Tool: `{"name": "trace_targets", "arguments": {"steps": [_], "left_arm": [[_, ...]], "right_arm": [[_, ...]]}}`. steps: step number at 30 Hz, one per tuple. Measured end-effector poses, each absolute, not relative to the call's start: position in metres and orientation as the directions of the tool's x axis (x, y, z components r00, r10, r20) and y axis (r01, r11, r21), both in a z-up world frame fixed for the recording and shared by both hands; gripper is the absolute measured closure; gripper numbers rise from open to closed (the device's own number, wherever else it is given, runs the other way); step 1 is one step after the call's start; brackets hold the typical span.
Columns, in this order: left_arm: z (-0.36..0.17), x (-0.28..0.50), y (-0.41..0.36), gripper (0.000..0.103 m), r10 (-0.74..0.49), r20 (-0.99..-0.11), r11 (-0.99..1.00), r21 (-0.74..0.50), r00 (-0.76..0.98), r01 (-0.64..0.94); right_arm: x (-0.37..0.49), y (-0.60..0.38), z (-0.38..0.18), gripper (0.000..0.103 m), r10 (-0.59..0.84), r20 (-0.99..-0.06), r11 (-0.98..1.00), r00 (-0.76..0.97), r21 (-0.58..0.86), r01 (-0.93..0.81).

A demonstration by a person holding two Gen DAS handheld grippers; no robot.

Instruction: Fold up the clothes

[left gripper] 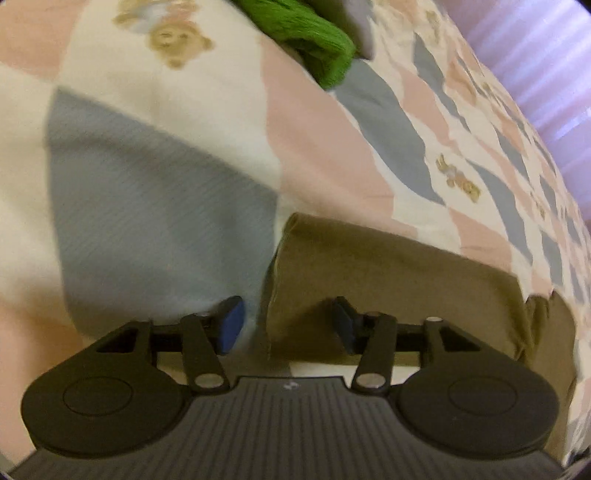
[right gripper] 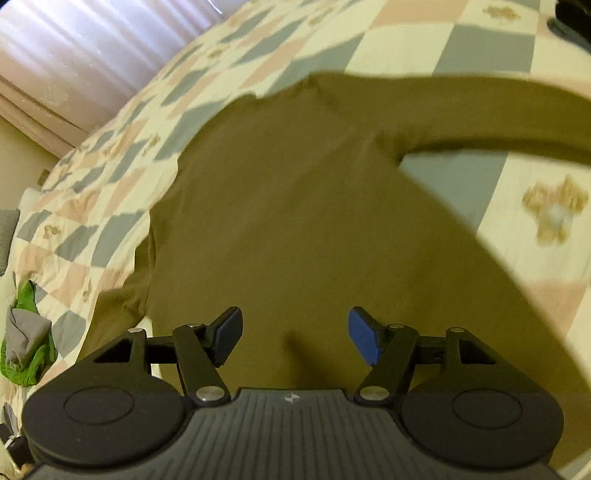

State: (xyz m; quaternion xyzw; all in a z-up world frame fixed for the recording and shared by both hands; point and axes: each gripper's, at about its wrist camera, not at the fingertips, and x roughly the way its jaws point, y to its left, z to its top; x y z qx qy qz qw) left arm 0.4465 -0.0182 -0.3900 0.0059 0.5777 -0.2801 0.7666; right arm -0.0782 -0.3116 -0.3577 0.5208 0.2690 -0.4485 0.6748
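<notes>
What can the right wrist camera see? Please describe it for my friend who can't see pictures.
An olive-green shirt lies spread on a checked quilt with teddy bears, one long sleeve stretched out to the right. The open right hand-held gripper hovers over it, holding nothing.

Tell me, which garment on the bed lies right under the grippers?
The olive-brown shirt, spread flat beneath both open grippers; the green garment and grey one lie bunched farther off.

A bed (right gripper: 110, 155) carries everything, covered by a patchwork quilt (left gripper: 332, 147) of cream, pink and grey squares with bear prints. An olive shirt (right gripper: 288, 221) lies spread on it; a green garment (left gripper: 314, 33) and grey cloth (right gripper: 26, 332) lie bunched apart.
</notes>
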Motion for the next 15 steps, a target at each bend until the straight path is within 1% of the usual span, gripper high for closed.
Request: {"name": "trace_targets", "arguments": {"steps": [1,4,6,7,9,11,14,15], "left_arm": [[-0.388,0.446,-0.019,0.102,-0.434,-0.884,0.826,-0.315,0.171,0.468],[-0.361,0.441,-0.008,0.103,-0.504,-0.842,0.772,-0.337,0.194,0.539],[-0.330,0.431,0.008,0.103,-0.553,-0.797,0.731,-0.325,0.243,0.600],[-0.322,0.427,0.015,0.103,-0.554,-0.790,0.727,-0.305,0.263,0.615],[-0.326,0.426,0.030,0.103,-0.504,-0.814,0.751,-0.247,0.289,0.613],[-0.349,0.427,0.036,0.103,-0.430,-0.859,0.772,-0.189,0.280,0.606],[-0.385,0.422,0.025,0.103,-0.297,-0.912,0.753,-0.042,0.282,0.657],[-0.388,0.421,0.022,0.103,-0.280,-0.916,0.747,-0.021,0.286,0.664]], "right_arm": [[-0.081,-0.298,-0.355,0.036,-0.320,-0.835,0.047,0.448,0.458,0.887],[-0.080,-0.278,-0.349,0.036,-0.322,-0.845,0.028,0.426,0.441,0.897],[-0.077,-0.274,-0.345,0.036,-0.336,-0.845,0.024,0.416,0.434,0.900],[-0.075,-0.274,-0.344,0.036,-0.342,-0.845,0.020,0.411,0.431,0.902],[-0.075,-0.274,-0.342,0.036,-0.346,-0.847,0.009,0.403,0.427,0.904],[-0.072,-0.275,-0.345,0.036,-0.342,-0.850,0.001,0.400,0.426,0.905],[-0.067,-0.273,-0.352,0.036,-0.320,-0.858,0.012,0.401,0.420,0.907],[-0.067,-0.272,-0.353,0.036,-0.309,-0.863,0.022,0.399,0.413,0.910]]}}
